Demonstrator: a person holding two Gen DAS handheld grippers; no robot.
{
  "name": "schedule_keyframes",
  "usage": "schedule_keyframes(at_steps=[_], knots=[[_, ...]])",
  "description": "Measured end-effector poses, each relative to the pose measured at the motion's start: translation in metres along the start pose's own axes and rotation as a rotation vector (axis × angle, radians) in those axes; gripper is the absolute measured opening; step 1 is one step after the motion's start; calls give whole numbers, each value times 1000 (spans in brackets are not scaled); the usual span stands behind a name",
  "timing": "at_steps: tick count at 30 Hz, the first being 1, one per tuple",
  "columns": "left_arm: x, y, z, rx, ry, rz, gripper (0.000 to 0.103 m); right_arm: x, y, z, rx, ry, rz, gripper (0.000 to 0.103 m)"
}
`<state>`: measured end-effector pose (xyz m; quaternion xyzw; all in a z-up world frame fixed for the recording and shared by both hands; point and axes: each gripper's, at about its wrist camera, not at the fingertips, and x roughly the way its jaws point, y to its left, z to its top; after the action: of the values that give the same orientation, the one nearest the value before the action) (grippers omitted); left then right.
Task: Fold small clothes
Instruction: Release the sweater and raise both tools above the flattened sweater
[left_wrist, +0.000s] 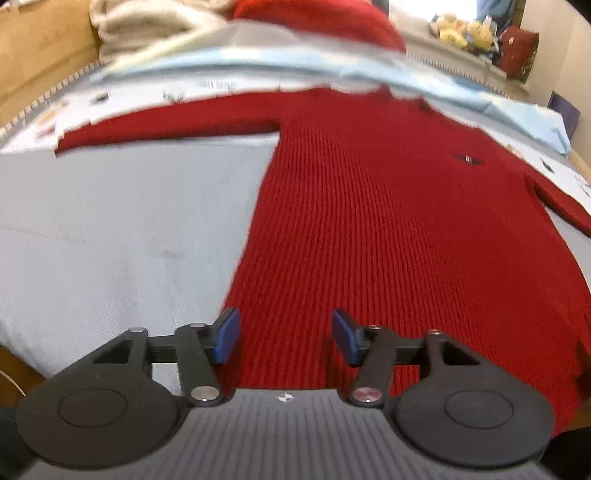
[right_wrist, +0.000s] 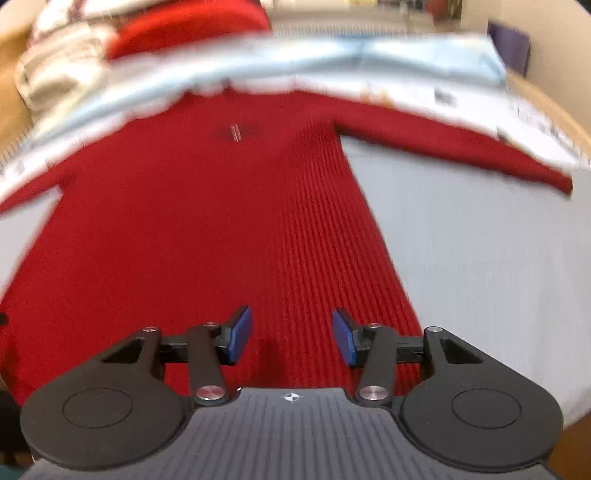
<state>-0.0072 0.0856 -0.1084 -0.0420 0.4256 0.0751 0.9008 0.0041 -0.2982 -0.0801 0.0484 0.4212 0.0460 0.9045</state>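
A red ribbed knit sweater (left_wrist: 388, 221) lies flat and spread out on a grey surface (left_wrist: 110, 229), front up, with a small dark chest emblem (left_wrist: 466, 158). One sleeve stretches out to the left in the left wrist view. In the right wrist view the same sweater (right_wrist: 207, 229) fills the middle, its other sleeve reaching right. My left gripper (left_wrist: 286, 334) hovers over the hem near the sweater's left edge, jaws open, nothing between the blue pads. My right gripper (right_wrist: 291, 334) stands open above the hem near the right edge, also holding nothing.
Beyond the sweater's collar lie a light blue cloth (left_wrist: 258, 62), another red garment (left_wrist: 317, 18) and a beige knit pile (left_wrist: 147, 22). Printed white paper (right_wrist: 535, 122) lies under the right sleeve. A wooden edge (left_wrist: 40, 51) runs along the far left.
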Motion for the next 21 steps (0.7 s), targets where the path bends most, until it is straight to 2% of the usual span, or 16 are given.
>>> schedule_keyframes(at_steps=[4,11,14,18,21], knots=[[-6,-3,1,8,-61,23,71,-12,7,5,15,-124,16,62],[-25,-16,4,57,-210,91,75,-16,6,18,18,-216,31,63],[-36,-17,10,44,-230,100,76,-27,14,15,21,-256,26,63],[-66,-19,37,20,-244,85,76,-33,14,23,57,-265,55,63],[-97,-23,71,12,-316,89,76,-38,19,27,74,-277,76,63]])
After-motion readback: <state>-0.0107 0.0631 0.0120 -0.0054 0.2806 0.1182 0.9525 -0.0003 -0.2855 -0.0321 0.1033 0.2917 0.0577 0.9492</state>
